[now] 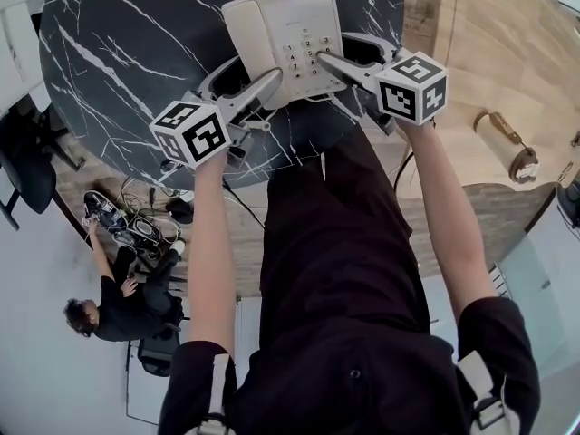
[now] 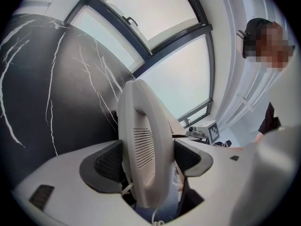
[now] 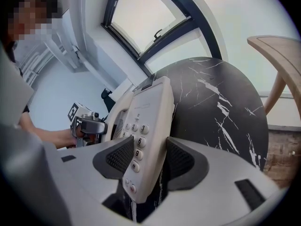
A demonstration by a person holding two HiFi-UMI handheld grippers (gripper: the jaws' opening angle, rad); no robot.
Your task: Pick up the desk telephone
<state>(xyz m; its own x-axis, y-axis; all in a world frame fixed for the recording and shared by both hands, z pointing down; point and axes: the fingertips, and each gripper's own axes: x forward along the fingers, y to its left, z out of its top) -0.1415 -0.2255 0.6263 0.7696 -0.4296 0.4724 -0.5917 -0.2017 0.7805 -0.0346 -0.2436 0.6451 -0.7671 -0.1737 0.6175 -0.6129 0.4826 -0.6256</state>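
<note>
A cream desk telephone (image 1: 272, 34) with a keypad sits at the near edge of a round black marble table (image 1: 136, 53). My left gripper (image 1: 258, 80) reaches in from the left. In the left gripper view its pads (image 2: 110, 161) press both sides of the handset (image 2: 141, 126). My right gripper (image 1: 333, 53) comes in from the right. In the right gripper view its pads (image 3: 178, 159) close on the keypad edge of the telephone (image 3: 146, 107). Whether the telephone is off the table I cannot tell.
A person (image 1: 118, 306) crouches on the floor at lower left beside a tangle of cables (image 1: 127, 220). A black chair (image 1: 23, 161) stands left of the table. A wooden chair (image 3: 277, 55) stands beyond the table's right side. Large windows lie behind.
</note>
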